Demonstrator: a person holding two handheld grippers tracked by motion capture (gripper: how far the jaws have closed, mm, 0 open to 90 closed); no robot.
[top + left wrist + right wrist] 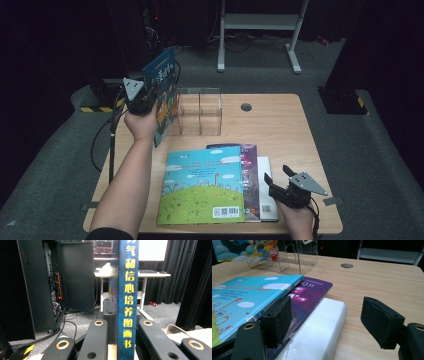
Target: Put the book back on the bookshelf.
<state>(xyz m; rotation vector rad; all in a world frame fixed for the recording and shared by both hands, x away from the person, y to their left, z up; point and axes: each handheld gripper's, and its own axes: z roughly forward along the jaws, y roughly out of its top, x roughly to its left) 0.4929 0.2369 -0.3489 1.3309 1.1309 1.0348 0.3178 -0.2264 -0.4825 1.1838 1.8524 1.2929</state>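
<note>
Right gripper (278,183) rests with jaws spread and empty beside the stacked books (250,182) at the near table edge. Farther back, left gripper (141,98) clamps the blue picture book (161,95) upright, spine vertical, just left of the clear acrylic rack (199,111); the left hand is nearer its slots.

Four books (202,185), one clear rack (199,111), two tongs (140,97).

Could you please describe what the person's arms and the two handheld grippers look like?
Both grippers, left gripper and right gripper, are black, each topped by a grey three-cornered plate with small holes. A black cable trails from each. Their jaws are black with brass-coloured rivet rings; the right gripper's pads are rough black foam. The forearms are bare, with a dark sleeve at the left elbow.
</note>
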